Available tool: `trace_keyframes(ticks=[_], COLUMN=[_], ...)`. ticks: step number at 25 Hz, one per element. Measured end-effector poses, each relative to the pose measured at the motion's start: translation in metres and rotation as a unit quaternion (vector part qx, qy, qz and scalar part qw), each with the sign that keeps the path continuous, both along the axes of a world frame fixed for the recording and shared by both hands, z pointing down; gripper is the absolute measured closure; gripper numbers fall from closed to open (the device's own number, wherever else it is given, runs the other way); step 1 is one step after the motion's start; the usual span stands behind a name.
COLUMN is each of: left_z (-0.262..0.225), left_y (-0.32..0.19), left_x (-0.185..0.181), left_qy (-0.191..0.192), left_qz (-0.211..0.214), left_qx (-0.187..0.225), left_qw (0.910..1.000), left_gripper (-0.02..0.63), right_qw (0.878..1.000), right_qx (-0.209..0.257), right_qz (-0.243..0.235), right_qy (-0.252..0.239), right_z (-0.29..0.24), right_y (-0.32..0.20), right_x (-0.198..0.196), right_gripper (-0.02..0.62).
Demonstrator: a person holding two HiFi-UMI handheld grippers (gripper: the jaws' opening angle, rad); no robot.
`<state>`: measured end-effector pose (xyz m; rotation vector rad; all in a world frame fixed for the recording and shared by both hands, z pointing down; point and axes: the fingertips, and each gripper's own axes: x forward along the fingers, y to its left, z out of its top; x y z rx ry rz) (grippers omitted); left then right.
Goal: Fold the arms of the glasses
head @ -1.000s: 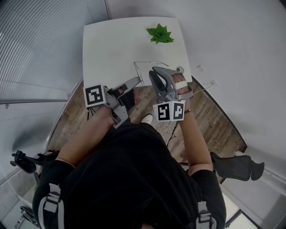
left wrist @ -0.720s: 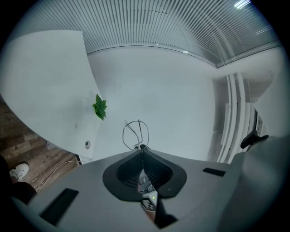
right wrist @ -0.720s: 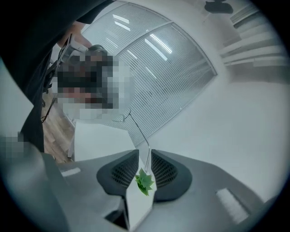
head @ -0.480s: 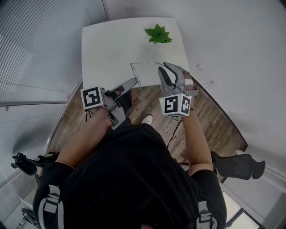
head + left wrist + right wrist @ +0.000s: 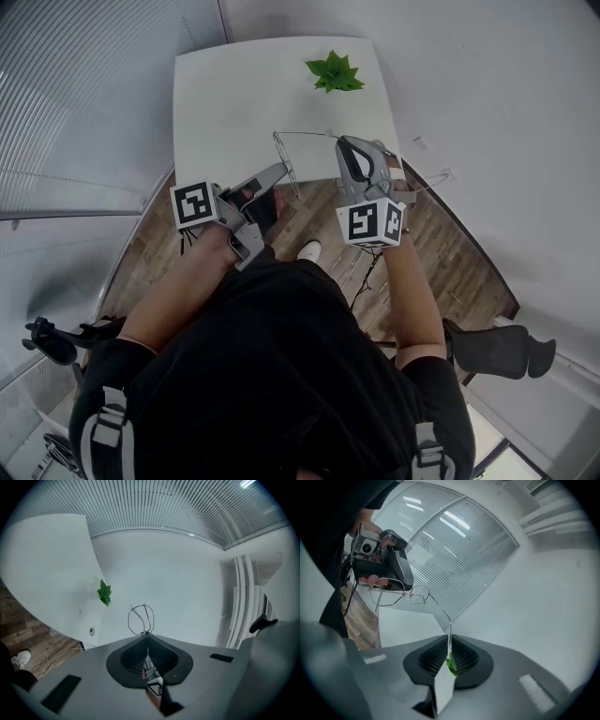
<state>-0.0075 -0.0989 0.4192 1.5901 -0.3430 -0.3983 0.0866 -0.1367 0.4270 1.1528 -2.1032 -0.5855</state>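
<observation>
Left gripper point(image 5: 281, 171) and right gripper point(image 5: 345, 142) each pinch the glasses point(image 5: 415, 595) over the table point(image 5: 234, 94) edge.
Right gripper view shows me lenses point(image 5: 386, 598); head view, only wire.

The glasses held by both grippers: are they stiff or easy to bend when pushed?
Likely light and fragile: the glasses have a thin wire frame. The slender arm pinched by the right gripper may flex rather than pivot if forced. The left gripper holds narrowly, so they might twist.

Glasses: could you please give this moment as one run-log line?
thin metal wire-framed glasses held between grippers | left gripper shut on frame | right gripper shut on arm tip | arm not folded
</observation>
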Motion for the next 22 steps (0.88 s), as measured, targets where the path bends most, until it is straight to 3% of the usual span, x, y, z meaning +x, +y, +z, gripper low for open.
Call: trace_keyframes(ticks=[22], left_z=[-0.011], left_y=[-0.027], left_x=[-0.016], left_qy=[0.007], left_qz=[-0.034], left_qx=[0.013], left_qw=[0.9993], left_gripper=[0.592], right_qw=[0.996], right_qx=[-0.029], right_qz=[-0.047], right_qy=[-0.074], right_z=[-0.010], right_y=[0.038], right_x=[-0.050], right_gripper=[0.563])
